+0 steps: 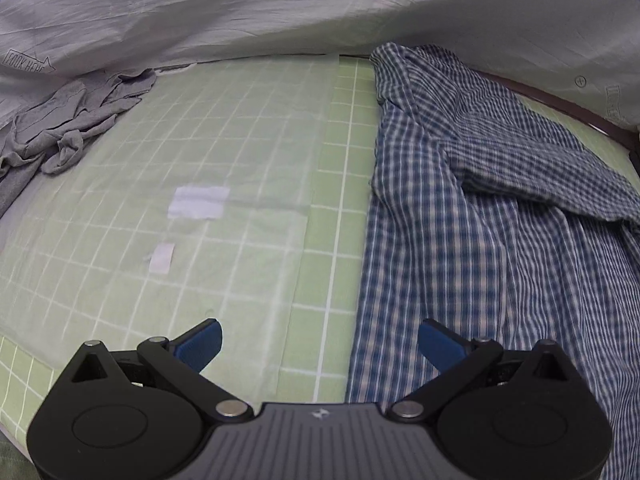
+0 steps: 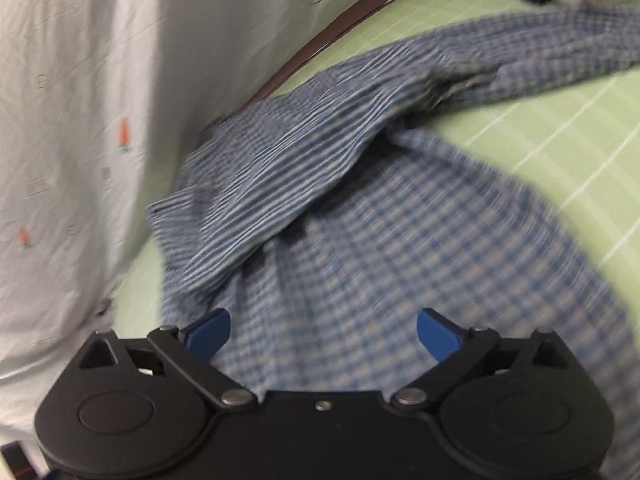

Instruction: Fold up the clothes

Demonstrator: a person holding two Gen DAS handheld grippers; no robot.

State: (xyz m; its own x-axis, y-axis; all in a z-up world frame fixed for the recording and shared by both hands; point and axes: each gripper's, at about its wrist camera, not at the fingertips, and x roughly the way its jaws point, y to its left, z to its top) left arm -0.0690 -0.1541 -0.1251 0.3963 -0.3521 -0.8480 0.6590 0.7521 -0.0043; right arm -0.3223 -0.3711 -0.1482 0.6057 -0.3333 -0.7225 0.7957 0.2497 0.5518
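1. The checked shirt [image 1: 492, 216] lies loosely spread and rumpled over the right half of the left wrist view, on the green grid sheet [image 1: 256, 128] of the bed. One sleeve or flap is thrown across the body at the right of the frame.
2. The left gripper [image 1: 319, 344] stands with jaws wide apart and nothing between them. It sits at the bottom of the frame, above the shirt's left edge.
3. The right gripper [image 2: 323, 334] also has jaws spread wide and holds nothing. The shirt [image 2: 360, 216] fills the centre of its view, which is blurred, so the fabric may or may not touch the pads.
4. Risk: the folded-over layer at centre left of the right view could be pinched together with the layer beneath, dragging the whole shirt instead of one edge.
5. Risk: the shirt reaches the bed's far edge by the white printed cloth [image 1: 280, 12]; a careless tug could snag or bunch it there.
6. A crumpled grey garment [image 1: 68, 124] waits at the upper left, well apart from the shirt.
7. No containers are in view.
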